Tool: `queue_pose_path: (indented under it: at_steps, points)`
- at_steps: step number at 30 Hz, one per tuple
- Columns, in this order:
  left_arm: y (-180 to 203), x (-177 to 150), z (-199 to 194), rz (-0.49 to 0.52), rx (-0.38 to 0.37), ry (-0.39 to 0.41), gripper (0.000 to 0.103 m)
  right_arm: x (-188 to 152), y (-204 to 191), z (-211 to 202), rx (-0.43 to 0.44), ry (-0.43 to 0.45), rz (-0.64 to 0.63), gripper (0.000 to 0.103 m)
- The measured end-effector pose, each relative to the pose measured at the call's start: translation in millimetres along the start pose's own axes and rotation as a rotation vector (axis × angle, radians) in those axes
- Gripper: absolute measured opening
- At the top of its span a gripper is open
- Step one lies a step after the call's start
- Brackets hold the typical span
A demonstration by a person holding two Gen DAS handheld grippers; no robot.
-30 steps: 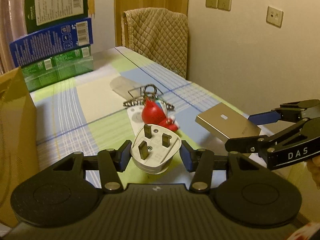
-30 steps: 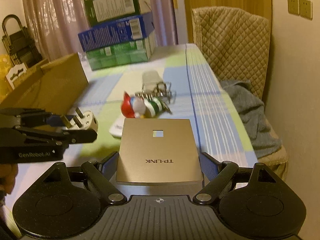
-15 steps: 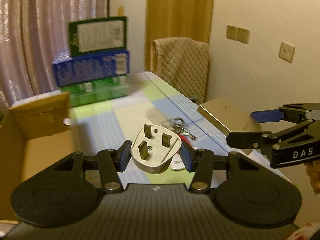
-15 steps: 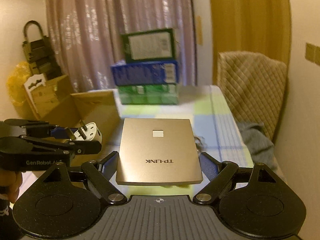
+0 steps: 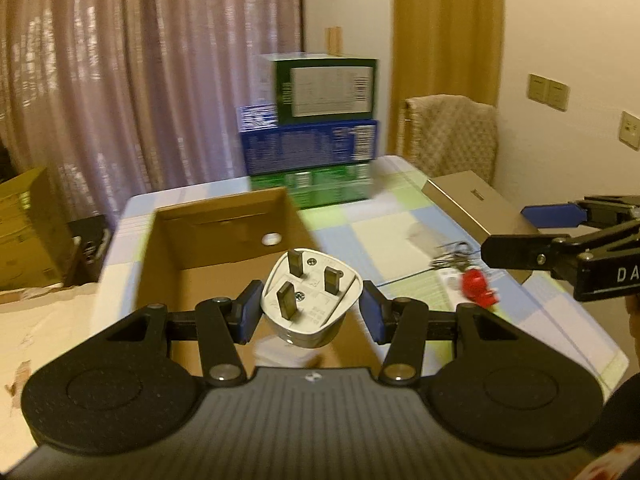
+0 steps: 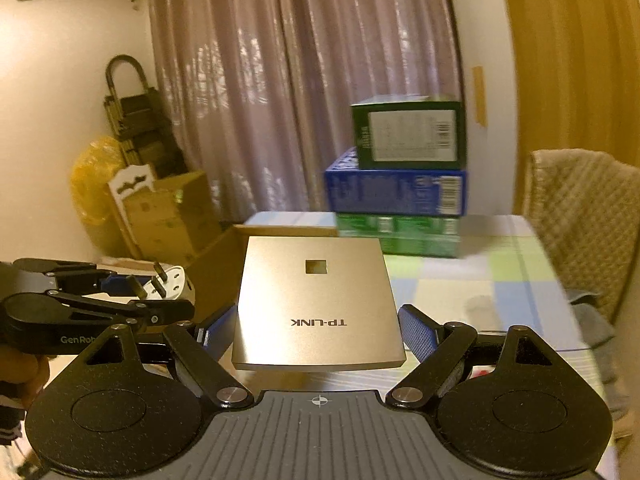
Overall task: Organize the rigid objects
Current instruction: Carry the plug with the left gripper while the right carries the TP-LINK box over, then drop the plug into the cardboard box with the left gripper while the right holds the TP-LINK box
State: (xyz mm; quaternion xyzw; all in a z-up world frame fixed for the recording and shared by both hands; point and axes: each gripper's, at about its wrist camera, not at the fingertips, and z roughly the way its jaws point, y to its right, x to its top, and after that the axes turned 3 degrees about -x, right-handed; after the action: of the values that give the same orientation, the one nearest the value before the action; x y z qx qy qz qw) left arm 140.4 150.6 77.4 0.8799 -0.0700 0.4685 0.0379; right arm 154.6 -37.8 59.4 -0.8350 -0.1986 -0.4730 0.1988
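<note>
My left gripper (image 5: 311, 312) is shut on a white three-pin plug adapter (image 5: 311, 296) and holds it above the open cardboard box (image 5: 224, 236). My right gripper (image 6: 318, 330) is shut on a flat gold TP-LINK box (image 6: 316, 300), held in the air over the table. In the left wrist view the right gripper (image 5: 560, 232) shows at the right with the gold box (image 5: 476, 208). In the right wrist view the left gripper (image 6: 120, 296) shows at the left with the plug (image 6: 170, 286), beside the cardboard box (image 6: 216, 264).
A red toy (image 5: 478, 288) and a wire clip (image 5: 454, 254) lie on the checked tablecloth (image 5: 384, 236). Three stacked cartons (image 5: 316, 148) stand at the table's far end. A padded chair (image 5: 452, 140) stands at the right. Cardboard boxes (image 6: 168, 212) sit on the floor at the left.
Both grippers have risen and swung left with their loads. The plug now hangs over the open cardboard box, and the toy and clip have passed to the right.
</note>
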Motion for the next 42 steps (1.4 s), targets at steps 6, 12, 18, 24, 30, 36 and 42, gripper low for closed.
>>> queue_pose_path:
  at_steps: [6,12,18,24,30,36,42]
  points:
    - [-40,-7,-10,-0.027,0.062,-0.009,0.047,1,-26,28,0.049,-0.006,0.030,0.083]
    - [-67,-14,-7,-0.052,0.098,-0.026,0.047,-8,-43,58,0.104,-0.030,0.044,0.083]
    - [-80,-20,6,-0.071,0.107,-0.048,0.047,-13,-57,85,0.133,-0.073,0.026,0.083]
    - [-89,-27,24,-0.080,0.108,-0.085,0.047,-19,-65,108,0.136,-0.115,-0.008,0.083]
    - [-95,-34,36,-0.089,0.104,-0.117,0.047,-26,-67,118,0.121,-0.148,-0.016,0.083]
    - [-99,-40,44,-0.094,0.103,-0.141,0.047,-28,-68,119,0.113,-0.161,-0.027,0.083]
    - [-100,-43,50,-0.094,0.098,-0.160,0.047,-31,-68,122,0.098,-0.186,-0.037,0.083]
